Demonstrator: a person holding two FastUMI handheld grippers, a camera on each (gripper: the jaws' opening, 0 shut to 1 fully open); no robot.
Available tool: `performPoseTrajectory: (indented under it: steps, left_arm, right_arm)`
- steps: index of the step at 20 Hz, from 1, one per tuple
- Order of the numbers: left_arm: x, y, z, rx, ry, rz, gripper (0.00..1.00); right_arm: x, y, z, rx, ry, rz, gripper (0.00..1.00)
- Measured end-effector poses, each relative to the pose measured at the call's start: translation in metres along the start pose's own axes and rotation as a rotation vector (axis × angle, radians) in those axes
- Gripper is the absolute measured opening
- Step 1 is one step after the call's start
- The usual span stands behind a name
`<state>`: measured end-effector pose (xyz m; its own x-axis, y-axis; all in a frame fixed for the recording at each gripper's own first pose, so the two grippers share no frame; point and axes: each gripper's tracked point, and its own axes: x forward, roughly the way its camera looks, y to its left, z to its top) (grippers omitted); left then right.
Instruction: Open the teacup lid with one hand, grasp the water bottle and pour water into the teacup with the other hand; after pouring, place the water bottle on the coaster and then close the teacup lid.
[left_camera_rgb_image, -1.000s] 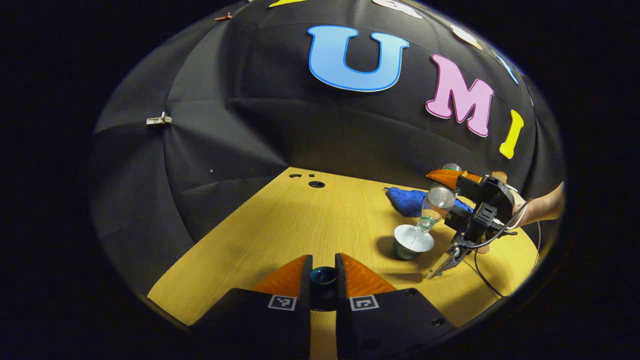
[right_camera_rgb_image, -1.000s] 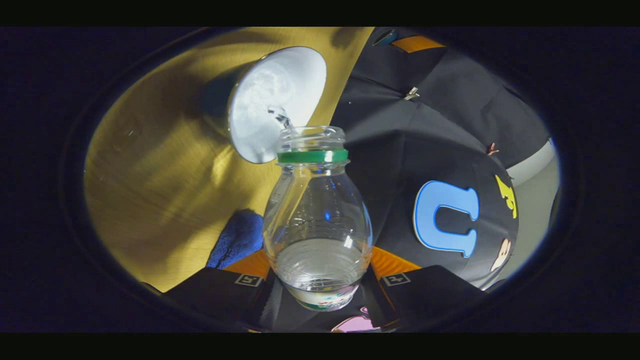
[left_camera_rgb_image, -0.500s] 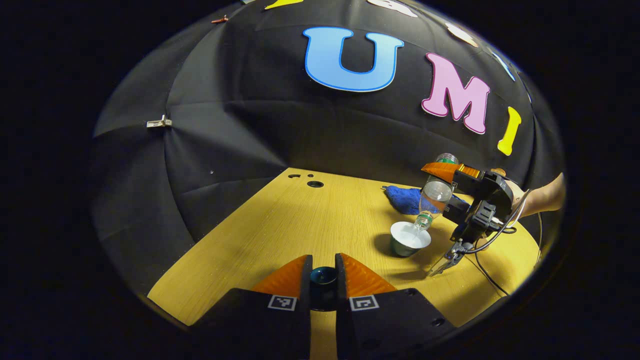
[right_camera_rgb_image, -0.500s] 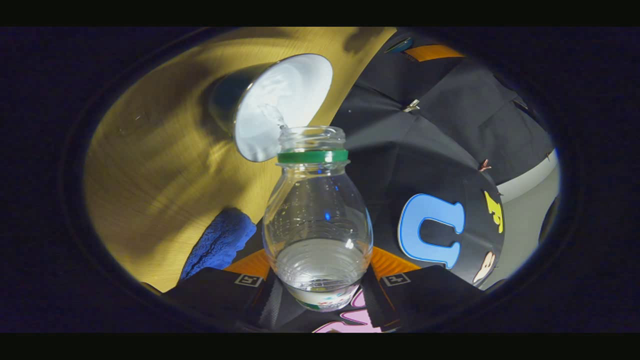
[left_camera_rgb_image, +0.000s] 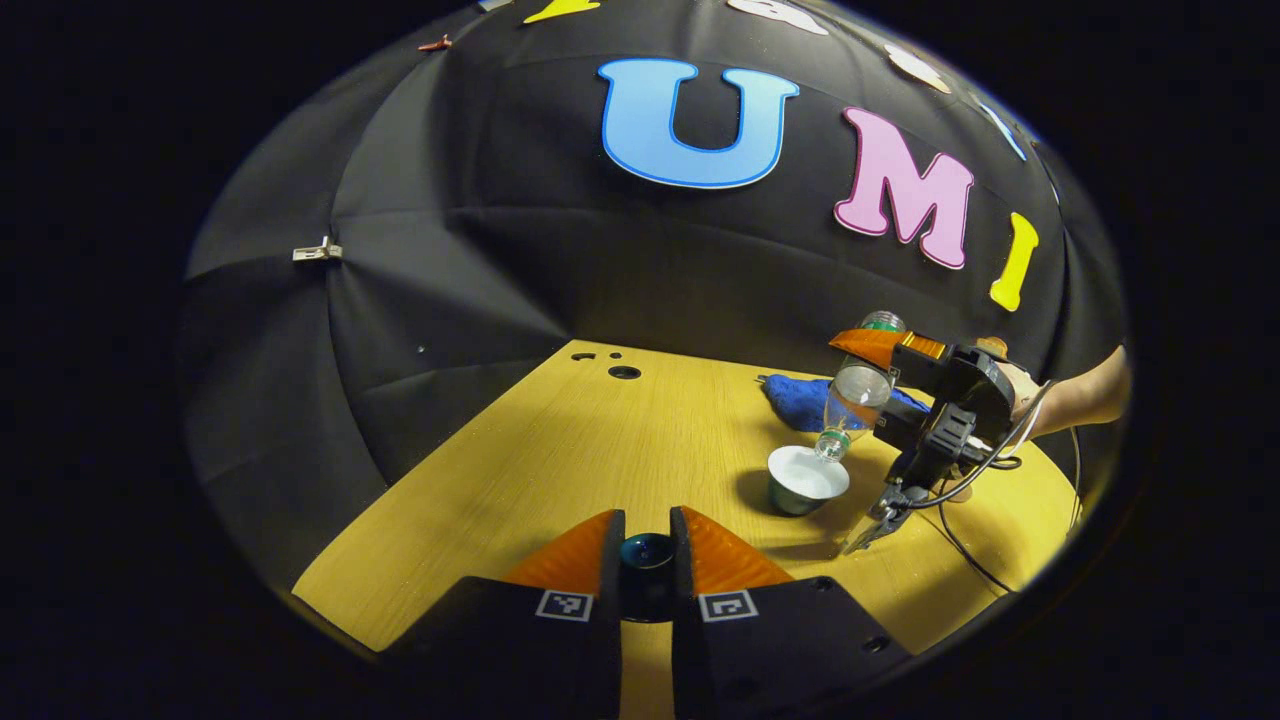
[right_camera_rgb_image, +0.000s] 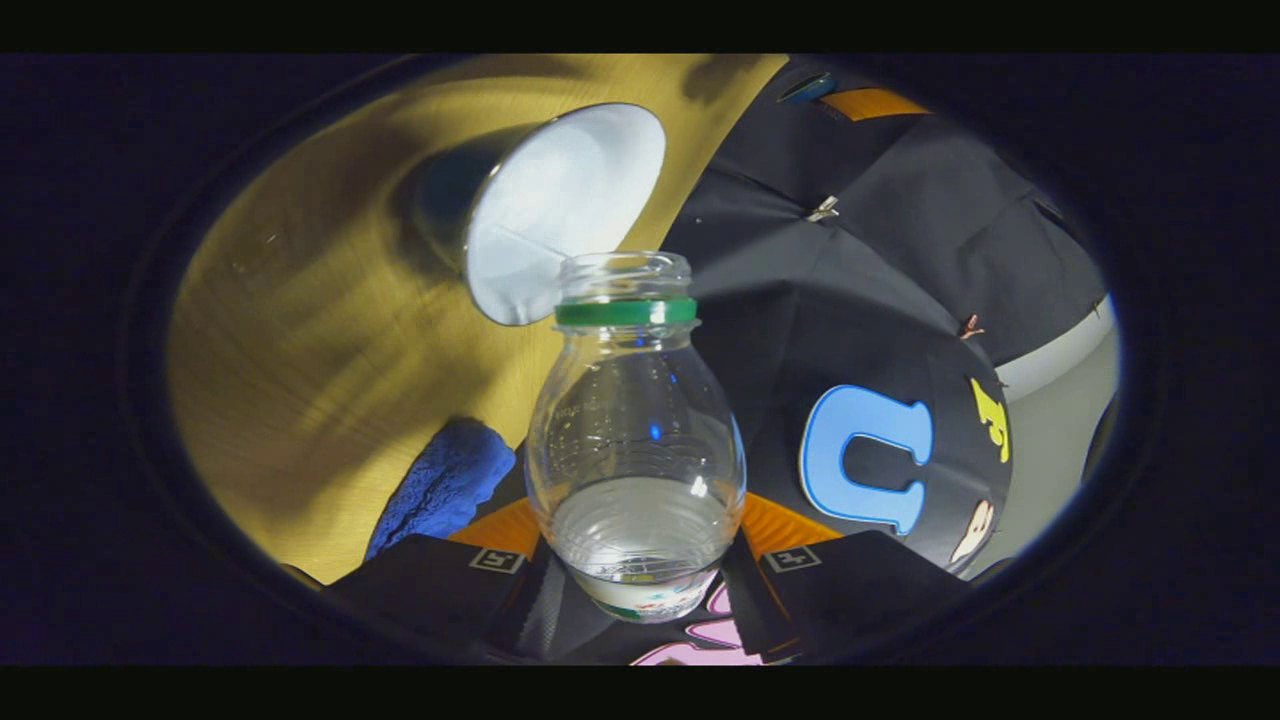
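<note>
Teacup (left_camera_rgb_image: 806, 479) sits open on the table (left_camera_rgb_image: 560, 460), white inside, with the bottle (left_camera_rgb_image: 853, 398) tipped neck-down right over its rim. The right hand-held gripper (right_camera_rgb_image: 640, 545) has both fingers clamped on the bottle's body, some water in it. Behind the teacup lies a blue cloth (left_camera_rgb_image: 800, 400). Well in front of the teacup, the left hand-held gripper (left_camera_rgb_image: 646, 545) pinches the dark lid (left_camera_rgb_image: 646, 552) between its narrow fingers.

Black-bodied tongs (left_camera_rgb_image: 647, 560) bear square coded markers and trailing cable.
</note>
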<state>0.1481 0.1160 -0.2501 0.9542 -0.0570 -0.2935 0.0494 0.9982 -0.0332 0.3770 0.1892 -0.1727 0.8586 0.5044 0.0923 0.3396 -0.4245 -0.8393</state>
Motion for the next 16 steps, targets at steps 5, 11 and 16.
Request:
performPoseTrajectory:
  steps: [5, 11, 16]
  left_arm:
    - [-0.003, -0.003, 0.001, -0.001, -0.002, 0.011, 0.24]
    - [-0.011, -0.006, 0.006, -0.009, -0.011, 0.048, 0.22]
    - [-0.022, -0.021, 0.014, -0.019, -0.028, 0.096, 0.24]
  right_arm:
    - [0.0, -0.002, 0.002, 0.002, -0.01, -0.01, 0.71]
    - [0.001, -0.007, -0.008, 0.06, 0.015, -0.009, 0.71]
    - [-0.025, -0.016, -0.072, 0.549, 0.232, 0.091, 0.71]
